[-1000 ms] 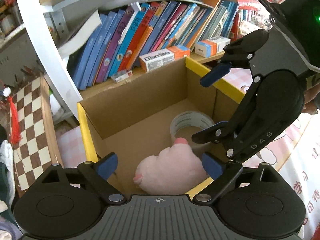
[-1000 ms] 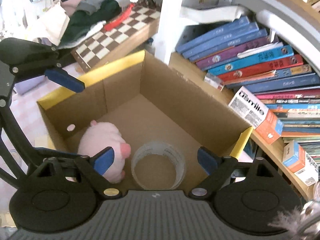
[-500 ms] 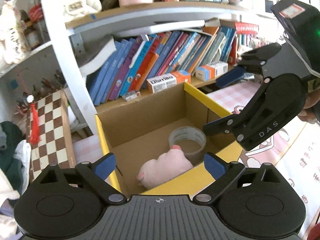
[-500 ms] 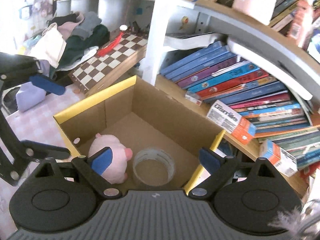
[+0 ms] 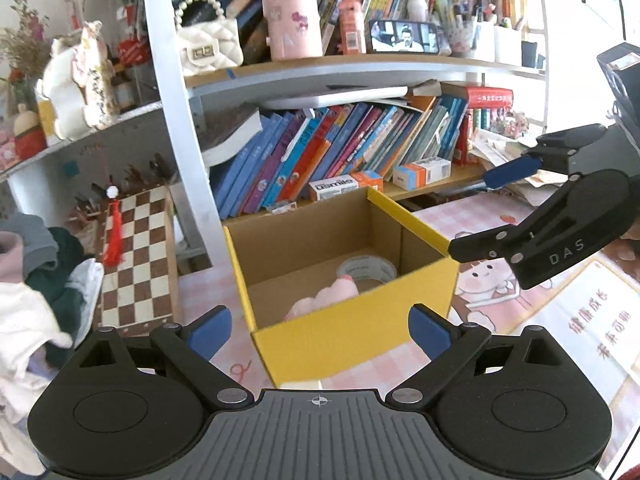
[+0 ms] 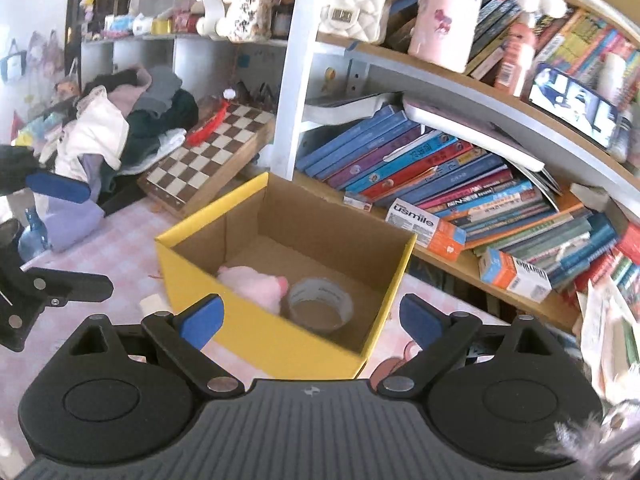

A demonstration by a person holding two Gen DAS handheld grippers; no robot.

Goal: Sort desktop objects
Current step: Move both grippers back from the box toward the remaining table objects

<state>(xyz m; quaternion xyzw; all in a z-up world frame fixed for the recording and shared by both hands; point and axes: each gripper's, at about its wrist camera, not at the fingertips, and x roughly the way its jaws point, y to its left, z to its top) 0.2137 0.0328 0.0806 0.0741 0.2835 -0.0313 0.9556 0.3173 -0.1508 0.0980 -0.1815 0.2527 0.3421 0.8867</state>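
1. Left wrist view: the left gripper [image 5: 319, 330] is shown with its jaws spread wide and nothing held, the yellow cardboard box [image 5: 352, 332] lying just ahead of and between the fingertips.
2. Inside the box, a pink plush toy [image 5: 324, 300] is seen beside a roll of clear tape [image 5: 367, 269], the tape lying beyond the toy as viewed from this gripper.
3. Right wrist view: the right gripper [image 6: 307, 318] is likewise pictured with jaws apart and empty, the box [image 6: 256, 332] just in front of it; the plush toy [image 6: 250, 285] sits ahead toward its left finger, the tape roll [image 6: 321, 304] almost dead ahead, the two appearing to touch.
4. Further items to be sorted cannot be picked out with certainty (the checked tablecloth [image 5: 472, 220] around the box is crowded with prints), so the task is judged either finished or paused between picks.
5. Risks ahead: the box's near wall could be clipped by an open finger and the light carton shoved or tipped; the two grippers, close together, could be knocked against each other; leaning books [image 6: 420, 172] beyond the box could be dislodged by a careless reach.
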